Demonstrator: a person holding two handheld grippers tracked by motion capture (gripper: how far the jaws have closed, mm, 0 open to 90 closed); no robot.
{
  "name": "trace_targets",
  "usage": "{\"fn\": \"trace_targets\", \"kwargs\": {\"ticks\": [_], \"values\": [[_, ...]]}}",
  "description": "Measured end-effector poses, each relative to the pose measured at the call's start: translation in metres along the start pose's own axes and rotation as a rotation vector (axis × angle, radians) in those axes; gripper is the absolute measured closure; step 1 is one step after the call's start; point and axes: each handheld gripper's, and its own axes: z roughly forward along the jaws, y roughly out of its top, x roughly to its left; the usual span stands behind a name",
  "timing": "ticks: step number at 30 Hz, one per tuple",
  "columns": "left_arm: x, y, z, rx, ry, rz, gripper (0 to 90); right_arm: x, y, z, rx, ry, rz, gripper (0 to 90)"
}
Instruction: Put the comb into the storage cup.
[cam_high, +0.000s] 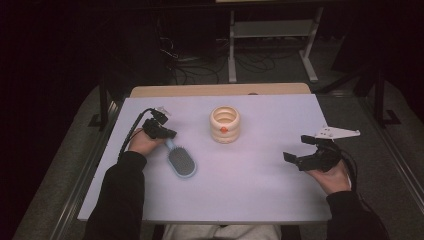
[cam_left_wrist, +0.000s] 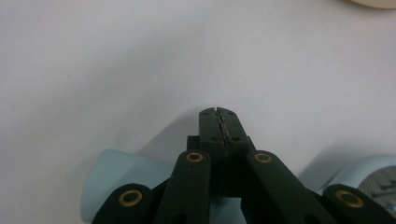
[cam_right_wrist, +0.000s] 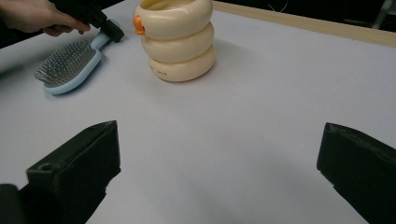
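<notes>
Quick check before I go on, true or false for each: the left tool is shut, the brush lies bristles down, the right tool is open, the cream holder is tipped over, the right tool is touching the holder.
1. The left tool is shut. True: its jaws meet, above the handle of the light blue hairbrush; whether it touches the handle I cannot tell.
2. The hairbrush lies bristles down. False: the bristles face up.
3. The right tool is open. True: its jaws stand wide apart with bare table between them.
4. The cream ringed holder is tipped over. False: it stands upright.
5. The right tool touches the holder. False: it is well apart from it.
</notes>
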Motion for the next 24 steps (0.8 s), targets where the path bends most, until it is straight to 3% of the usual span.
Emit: {"fn": "trace_targets", "kwargs": {"ticks": [16,24], "values": [[0.013,-0.037,-0.024,-0.052,0.017,-0.063,90.0,0.001,0.0,0.0,0.003,-0.004,-0.002,0.0],[0.011,-0.044,-0.029,-0.061,0.012,-0.058,90.0,0.0,0.0,0.0,0.0,-0.005,-0.001,0.0]]}}
